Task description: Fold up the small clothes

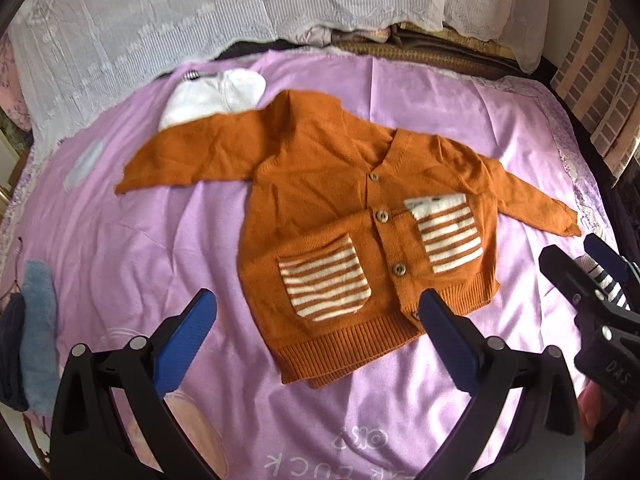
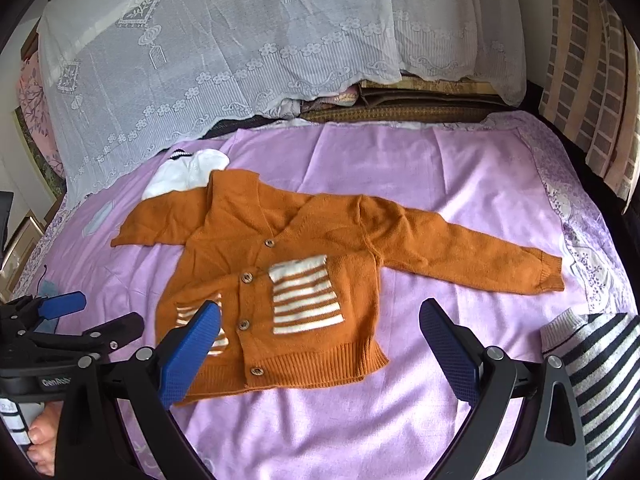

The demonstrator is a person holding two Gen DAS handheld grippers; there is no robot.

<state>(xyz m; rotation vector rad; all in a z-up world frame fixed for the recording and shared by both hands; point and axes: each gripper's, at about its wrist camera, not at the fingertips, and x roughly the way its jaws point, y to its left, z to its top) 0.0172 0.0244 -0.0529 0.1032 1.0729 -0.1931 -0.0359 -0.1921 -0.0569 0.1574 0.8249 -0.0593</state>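
Observation:
An orange knit cardigan (image 1: 340, 208) (image 2: 260, 264) lies flat and buttoned on the purple sheet (image 1: 160, 240) (image 2: 440, 184), both sleeves spread out, with two striped pockets on its front. My left gripper (image 1: 318, 320) hovers open over the cardigan's hem, nothing between its blue pads. My right gripper (image 2: 320, 332) is open too, above the hem and the sheet to its right. Each gripper shows in the other's view: the right gripper (image 1: 582, 258) at the far right edge, the left gripper (image 2: 92, 316) low on the left. Neither touches the cardigan.
A white garment (image 1: 216, 96) (image 2: 188, 172) lies behind the cardigan's left sleeve. A black-and-white striped garment (image 2: 592, 360) sits at the right edge. Blue cloths (image 1: 38, 320) lie at the left edge. Lace-covered bedding (image 1: 160, 20) (image 2: 240, 40) piles at the back. A hand (image 2: 40, 432) holds the left gripper.

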